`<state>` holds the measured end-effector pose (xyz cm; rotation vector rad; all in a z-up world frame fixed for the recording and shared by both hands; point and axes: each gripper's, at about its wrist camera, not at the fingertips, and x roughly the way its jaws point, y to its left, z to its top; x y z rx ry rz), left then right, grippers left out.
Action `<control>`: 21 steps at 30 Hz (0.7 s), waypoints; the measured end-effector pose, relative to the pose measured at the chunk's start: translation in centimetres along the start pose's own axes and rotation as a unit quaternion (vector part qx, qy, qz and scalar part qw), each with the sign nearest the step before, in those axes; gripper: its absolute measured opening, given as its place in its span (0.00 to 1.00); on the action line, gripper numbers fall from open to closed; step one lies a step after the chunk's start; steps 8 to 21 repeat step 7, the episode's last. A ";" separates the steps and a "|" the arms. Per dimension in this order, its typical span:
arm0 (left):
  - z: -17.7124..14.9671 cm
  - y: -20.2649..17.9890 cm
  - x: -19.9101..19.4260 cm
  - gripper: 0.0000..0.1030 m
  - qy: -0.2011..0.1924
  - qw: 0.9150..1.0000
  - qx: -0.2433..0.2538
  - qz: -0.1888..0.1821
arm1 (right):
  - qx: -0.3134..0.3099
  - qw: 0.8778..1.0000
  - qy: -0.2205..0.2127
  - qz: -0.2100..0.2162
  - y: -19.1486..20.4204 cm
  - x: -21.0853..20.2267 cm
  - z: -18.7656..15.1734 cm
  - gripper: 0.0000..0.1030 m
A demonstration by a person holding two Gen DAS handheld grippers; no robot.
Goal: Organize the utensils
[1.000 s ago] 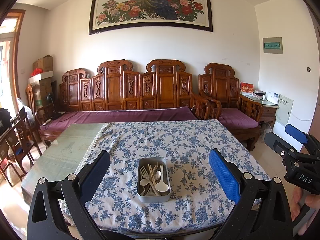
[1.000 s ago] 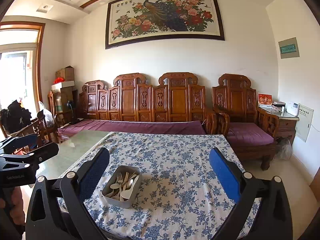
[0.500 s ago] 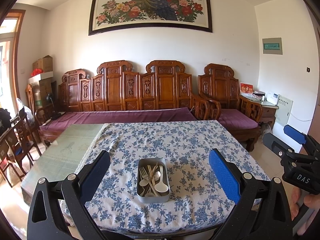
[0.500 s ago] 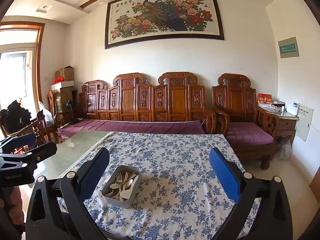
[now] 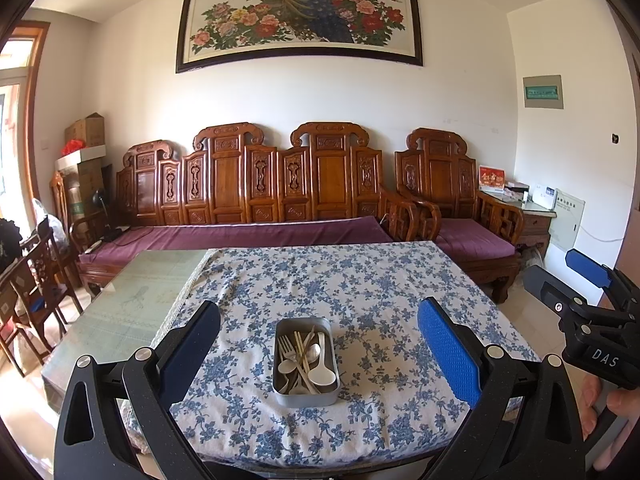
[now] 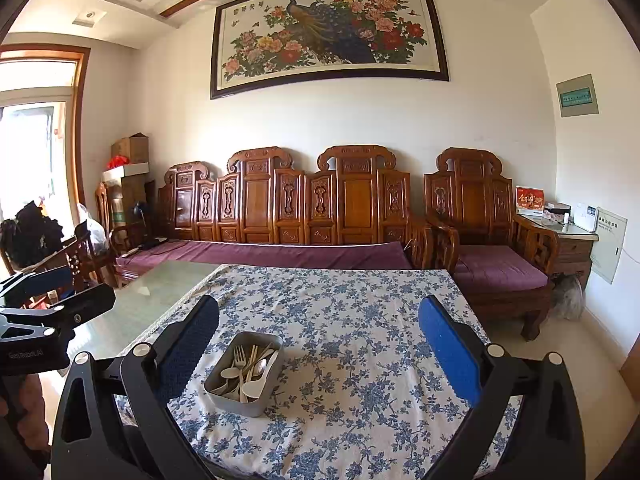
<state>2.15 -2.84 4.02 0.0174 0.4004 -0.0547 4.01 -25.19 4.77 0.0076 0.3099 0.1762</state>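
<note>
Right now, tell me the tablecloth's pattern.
Blue flowers on white; the tablecloth shows best in the right wrist view.

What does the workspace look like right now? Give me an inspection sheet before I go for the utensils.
Surface: table with a bare glass part on the left; blue floral tablecloth covers the rest.
Job's things: metal tray near the front edge holds a fork, chopsticks and white spoons, all jumbled together.
Clutter: nothing seen on the cloth besides the tray.
Grippers: left gripper open, centred on the tray, holding nothing; right gripper open, empty, tray toward its left finger.
Cables: a cord lies on the bench's purple cushion at the left.
Surroundings: carved wooden bench, armchair, peacock painting, stacked boxes.
</note>
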 end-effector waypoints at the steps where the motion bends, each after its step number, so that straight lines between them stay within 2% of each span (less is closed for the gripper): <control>1: 0.0 0.0 0.1 0.93 0.000 1.000 0.000 0.001 | 0.000 1.000 0.000 0.000 0.0 0.0 0.0 0.98; 21: 0.1 0.1 0.0 0.93 0.001 1.000 -0.003 -0.002 | 0.000 1.000 0.000 0.000 0.0 0.0 0.0 0.98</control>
